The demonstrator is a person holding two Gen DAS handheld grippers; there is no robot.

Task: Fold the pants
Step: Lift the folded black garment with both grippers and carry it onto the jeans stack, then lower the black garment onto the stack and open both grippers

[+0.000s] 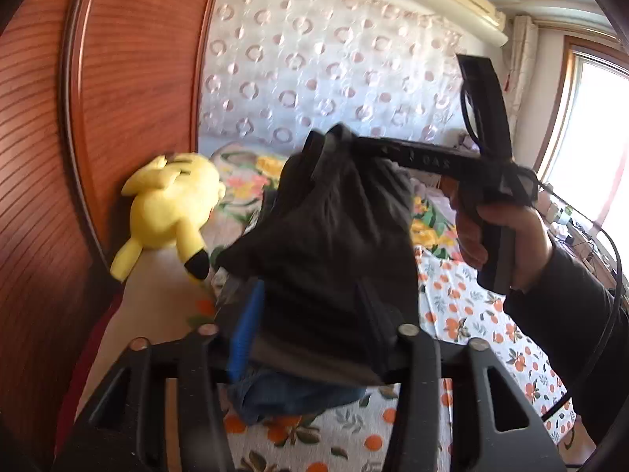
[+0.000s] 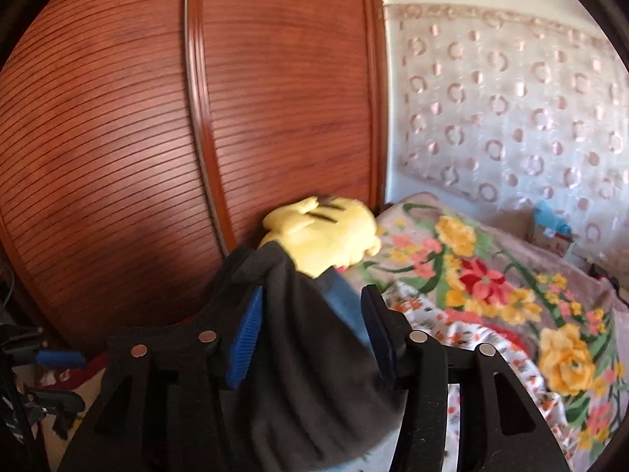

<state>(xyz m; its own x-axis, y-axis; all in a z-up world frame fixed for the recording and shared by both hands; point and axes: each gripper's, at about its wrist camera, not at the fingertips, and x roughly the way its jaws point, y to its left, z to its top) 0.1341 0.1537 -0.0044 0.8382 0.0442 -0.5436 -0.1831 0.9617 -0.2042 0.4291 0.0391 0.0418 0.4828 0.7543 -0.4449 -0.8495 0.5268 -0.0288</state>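
Dark grey pants [image 1: 334,236] hang bunched in the air above the bed, held by both grippers. My left gripper [image 1: 310,314] is shut on the lower part of the cloth, between its blue pads. My right gripper [image 1: 334,141] reaches in from the right in the left wrist view, held by a hand, and pinches the top of the cloth. In the right wrist view the pants [image 2: 314,373] fill the gap between the right gripper's [image 2: 314,310] blue pads. A blue garment [image 1: 291,393] shows under the grey cloth.
A yellow plush toy [image 1: 169,204] lies against the wooden wardrobe [image 1: 118,98] at the bed's left edge. The bed has an orange-print sheet [image 1: 471,314] and a floral blanket [image 2: 491,283]. A lace curtain [image 1: 334,59] hangs behind. A window is at the right.
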